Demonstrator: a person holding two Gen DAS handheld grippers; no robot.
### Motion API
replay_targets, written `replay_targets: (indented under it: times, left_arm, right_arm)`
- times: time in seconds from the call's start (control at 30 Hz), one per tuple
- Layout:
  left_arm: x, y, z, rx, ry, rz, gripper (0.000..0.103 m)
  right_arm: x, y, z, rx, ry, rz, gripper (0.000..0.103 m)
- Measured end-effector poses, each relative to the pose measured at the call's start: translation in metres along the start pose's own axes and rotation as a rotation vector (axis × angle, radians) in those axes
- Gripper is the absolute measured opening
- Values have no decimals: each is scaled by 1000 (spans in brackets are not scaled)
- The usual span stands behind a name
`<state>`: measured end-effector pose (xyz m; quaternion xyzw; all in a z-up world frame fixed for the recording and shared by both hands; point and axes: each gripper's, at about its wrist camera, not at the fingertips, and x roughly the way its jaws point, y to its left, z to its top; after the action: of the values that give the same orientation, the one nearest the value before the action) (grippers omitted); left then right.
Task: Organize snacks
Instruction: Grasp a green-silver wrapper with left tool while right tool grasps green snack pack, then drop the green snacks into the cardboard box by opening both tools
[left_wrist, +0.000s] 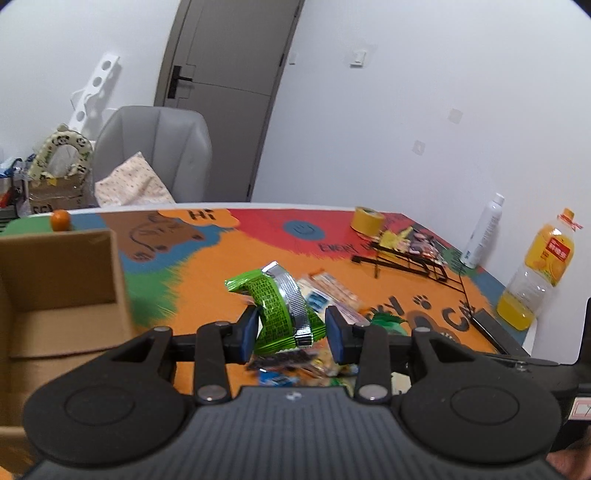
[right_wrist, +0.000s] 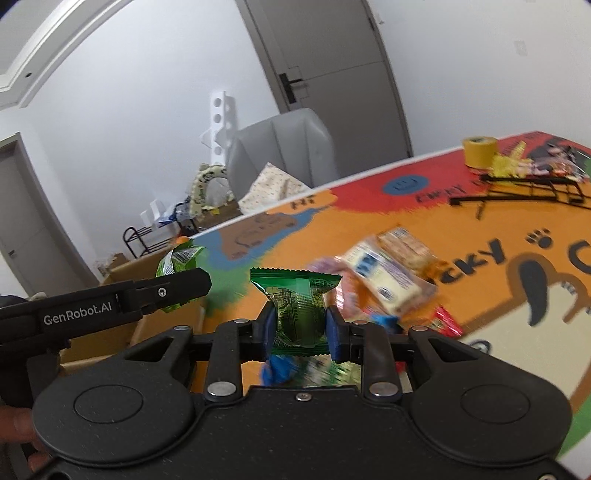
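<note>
Holding a light green snack packet (left_wrist: 282, 314) off the worktop (left_wrist: 221, 258), the left gripper (left_wrist: 291, 332) has its jaws clamped on the packet's middle, crumpling the foil so its silver seam twists round; the cardboard box (left_wrist: 55, 288) stands open just to its left. The right gripper (right_wrist: 300, 328) grips a darker green wrapped snack (right_wrist: 297, 306), jaws closed on the bulge at its centre, above the loose pile of snack packets (right_wrist: 384, 273) lying on the worktop. Both packets look very light, soft and slippery, and the contents may crush, so the firm middle of the fill seems a safer hold than the thin crimped ends. The pile beneath the grippers is blurred and partly hidden by their bodies, so the count and kinds there are hard to make out. A black wire rack (left_wrist: 406, 258) at the far side holds more packets, perhaps already sorted
</note>
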<state>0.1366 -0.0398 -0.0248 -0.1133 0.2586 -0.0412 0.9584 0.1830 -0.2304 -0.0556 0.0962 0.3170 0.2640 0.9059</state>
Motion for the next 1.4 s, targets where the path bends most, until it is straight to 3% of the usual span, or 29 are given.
replay_targets:
  times: [0.37,0.9,1.4]
  left_arm:
    - [-17,40,26,32,15,54,38]
    - [-25,95,35,7,34,138,38]
    - [-12,157,39,-83,83,263,38]
  right_arm:
    - [16,47,20,-47,-2,81,26]
    - [48,92,31,-64,51,169,26]
    - [79,128,35,-64,98,228,26]
